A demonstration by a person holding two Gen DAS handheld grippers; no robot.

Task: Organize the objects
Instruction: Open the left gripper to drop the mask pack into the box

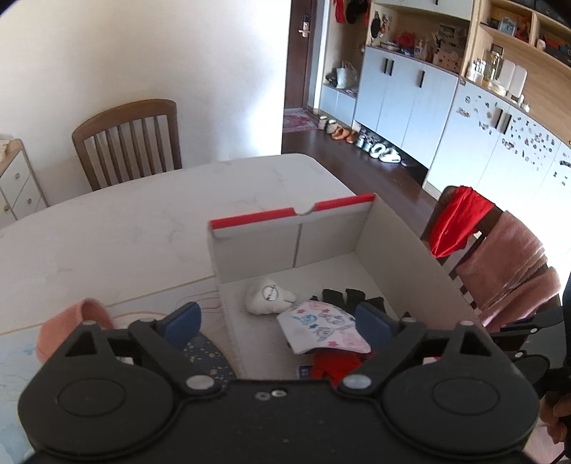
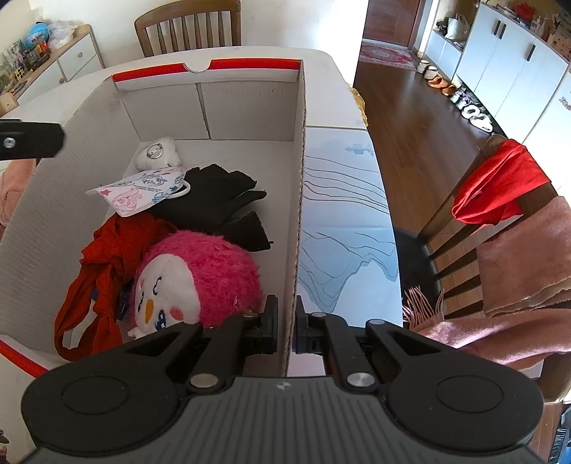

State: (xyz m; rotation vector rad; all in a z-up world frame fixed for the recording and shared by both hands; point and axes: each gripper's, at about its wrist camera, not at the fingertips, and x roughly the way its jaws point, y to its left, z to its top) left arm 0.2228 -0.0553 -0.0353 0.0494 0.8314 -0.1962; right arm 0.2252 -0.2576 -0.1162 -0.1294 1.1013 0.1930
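Where the right gripper (image 2: 286, 328) meets the white cardboard box (image 2: 299, 185), the box's side wall is clamped between its two narrowed fingers, one finger inside the box and one outside. Just left of the inner finger a pink plush toy (image 2: 194, 276) is seen lying on the box floor, touching a red cloth (image 2: 103, 257). Ahead of the fingers black gloves (image 2: 221, 200) are spread, a patterned face mask (image 2: 142, 191) is laid partly over them, and a small white plush (image 2: 155, 153) is found farther ahead near the red-trimmed far wall.

Outside the clamped wall, to the right of the fingers, a pale blue printed mat (image 2: 346, 221) is spread on the white marble table (image 2: 328, 67). A wooden chair (image 2: 185, 25) is set beyond the table's far edge, and another chair draped with red and pink fabric (image 2: 506, 221) is placed at the right, over a dark wood floor (image 2: 403, 107) lined by white cabinets (image 2: 506, 60).

The left gripper (image 1: 282, 321) is held above the box's near left corner with its blue-padded fingers (image 1: 183, 317) spread wide and nothing between them; one finger hangs outside the box over a dark star-patterned item (image 1: 208, 357), the other over the mask. A pink cloth (image 1: 76, 321) is seen on the table left of the fingers.
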